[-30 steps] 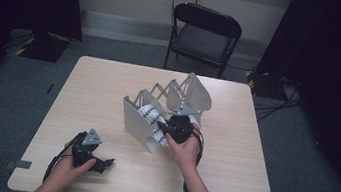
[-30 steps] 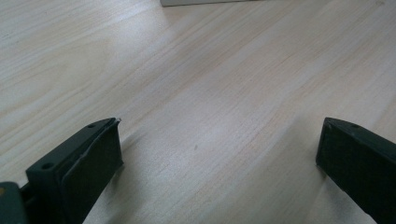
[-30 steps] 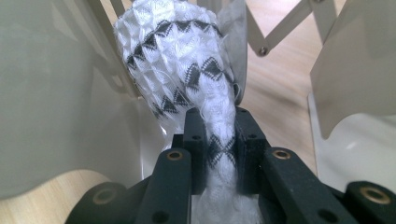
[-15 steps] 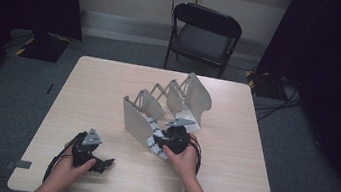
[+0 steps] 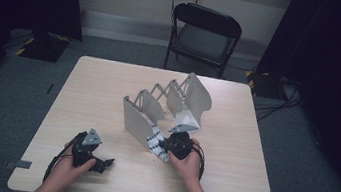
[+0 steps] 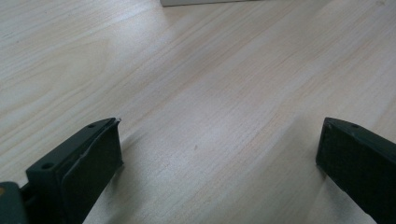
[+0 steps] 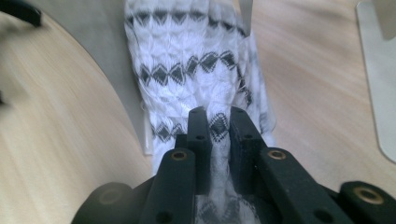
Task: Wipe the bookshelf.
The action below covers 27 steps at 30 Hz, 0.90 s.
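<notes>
A white sock with black diamond bands [image 7: 196, 65] is draped over the nearest upright plate of a grey metal rack [image 5: 166, 108] that stands near the middle of the desk [image 5: 98, 96], its lower end lying on the wood beside the plate. That end is pinched between the 2 fingers [image 7: 200, 135] of the right gripper [image 5: 177, 145], which have just been closing, with knit bunched between them; the grip looks meant for drawing the sock along or off the plate. The left gripper [image 5: 91, 153] is held low over bare wood near the desk's front edge, well apart from the rack, its fingers [image 6: 88, 158] spread wide with nothing between them, apparently kept ready.
</notes>
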Tool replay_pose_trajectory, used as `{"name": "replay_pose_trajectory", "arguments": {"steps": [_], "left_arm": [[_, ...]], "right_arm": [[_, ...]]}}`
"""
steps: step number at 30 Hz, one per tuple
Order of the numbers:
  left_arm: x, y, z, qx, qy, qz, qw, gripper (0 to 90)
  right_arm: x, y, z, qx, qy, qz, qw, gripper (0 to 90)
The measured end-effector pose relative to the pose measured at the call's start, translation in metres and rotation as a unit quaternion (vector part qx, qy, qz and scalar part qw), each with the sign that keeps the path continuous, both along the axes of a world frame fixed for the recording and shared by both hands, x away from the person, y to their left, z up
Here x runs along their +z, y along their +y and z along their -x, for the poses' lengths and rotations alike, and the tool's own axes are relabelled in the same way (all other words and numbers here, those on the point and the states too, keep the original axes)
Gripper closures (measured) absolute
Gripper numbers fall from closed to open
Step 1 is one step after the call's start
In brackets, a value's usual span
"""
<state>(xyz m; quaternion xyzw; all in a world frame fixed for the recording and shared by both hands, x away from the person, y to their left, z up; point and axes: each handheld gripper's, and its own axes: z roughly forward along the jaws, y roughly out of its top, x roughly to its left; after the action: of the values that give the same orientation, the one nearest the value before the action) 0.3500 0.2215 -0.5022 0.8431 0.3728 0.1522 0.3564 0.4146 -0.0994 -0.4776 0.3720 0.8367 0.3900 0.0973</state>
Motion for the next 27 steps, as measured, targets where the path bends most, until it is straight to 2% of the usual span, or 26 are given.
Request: {"name": "replay_pose_trajectory", "arguments": {"steps": [4, 7, 10, 12, 15, 21, 27], "left_arm": [[0.000, 0.000, 0.000, 0.000, 0.000, 0.000, 1.0000, 0.0], [0.000, 0.000, 0.000, 0.000, 0.000, 0.000, 1.0000, 0.0], [0.000, 0.000, 0.000, 0.000, 0.000, 0.000, 1.0000, 0.0], [0.000, 0.000, 0.000, 0.000, 0.000, -0.001, 1.0000, 0.0], [0.000, 0.000, 0.000, 0.000, 0.000, 0.000, 1.0000, 0.0], [0.000, 0.000, 0.000, 0.000, 0.000, 0.000, 1.0000, 0.0], [0.000, 0.000, 0.000, 0.000, 0.000, 0.000, 1.0000, 0.0]], "right_arm": [[0.026, -0.004, -0.001, -0.007, -0.021, -0.027, 0.9994, 81.8], [0.054, -0.004, -0.002, -0.019, -0.049, -0.059, 0.9969, 81.9], [0.076, -0.001, -0.005, -0.030, -0.075, -0.065, 0.9946, 81.9], [0.080, 0.000, -0.008, -0.034, -0.085, -0.062, 0.9939, 81.9], [0.072, 0.003, -0.011, -0.035, -0.075, -0.056, 0.9950, 81.9], [0.037, 0.004, -0.013, -0.041, -0.044, -0.035, 0.9976, 81.9], [0.012, 0.006, -0.011, -0.030, -0.016, -0.023, 0.9992, 78.6]]}}
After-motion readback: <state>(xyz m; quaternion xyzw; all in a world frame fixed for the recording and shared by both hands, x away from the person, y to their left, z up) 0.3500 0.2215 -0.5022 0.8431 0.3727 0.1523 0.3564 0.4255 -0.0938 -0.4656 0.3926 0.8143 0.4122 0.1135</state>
